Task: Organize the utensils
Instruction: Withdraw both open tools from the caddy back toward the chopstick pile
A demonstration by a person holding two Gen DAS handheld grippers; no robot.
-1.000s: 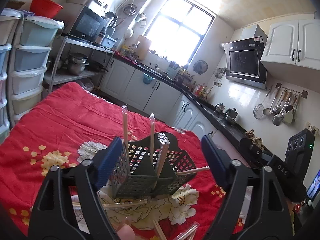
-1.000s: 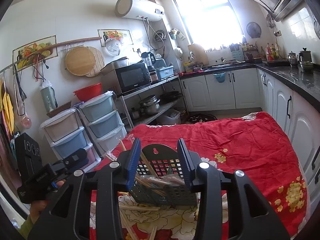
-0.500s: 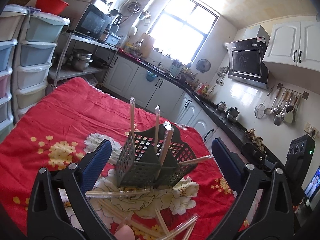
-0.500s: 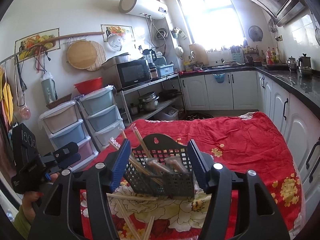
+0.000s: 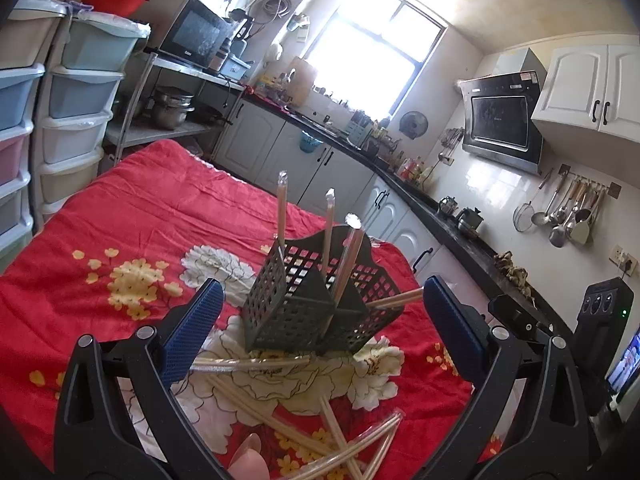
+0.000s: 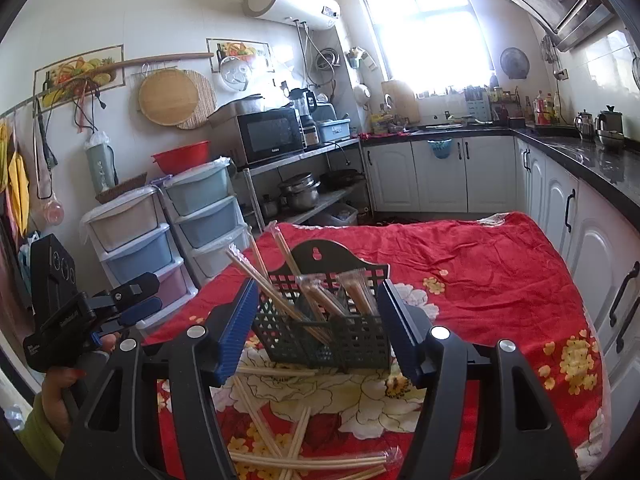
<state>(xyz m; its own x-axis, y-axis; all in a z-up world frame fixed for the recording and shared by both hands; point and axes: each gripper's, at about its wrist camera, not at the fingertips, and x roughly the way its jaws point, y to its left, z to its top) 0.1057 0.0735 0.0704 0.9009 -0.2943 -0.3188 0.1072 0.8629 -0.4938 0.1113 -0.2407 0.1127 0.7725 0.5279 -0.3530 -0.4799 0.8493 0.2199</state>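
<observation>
A dark green perforated utensil basket (image 5: 320, 312) stands on the red flowered cloth (image 5: 120, 216); it also shows in the right wrist view (image 6: 332, 320). Several wrapped chopstick pairs (image 5: 282, 208) stand in its compartments (image 6: 276, 276). More wrapped chopsticks (image 5: 280, 420) lie loose on the cloth in front of it (image 6: 304, 456). My left gripper (image 5: 318, 332) is open and empty, in front of the basket. My right gripper (image 6: 318, 332) is open, with the blue pads either side of the basket's near face, apart from it. The left gripper also shows at the left of the right wrist view (image 6: 132, 304).
Plastic drawer towers (image 6: 160, 240) and a metal shelf with a microwave (image 6: 272, 132) stand beyond the table's left side. White cabinets under a black counter (image 6: 580, 156) run along the right. A pink spoon tip (image 5: 248, 460) lies at the near edge.
Both grippers have opened wider and drawn back from the basket. The basket stays upright on the cloth with the chopsticks in it.
</observation>
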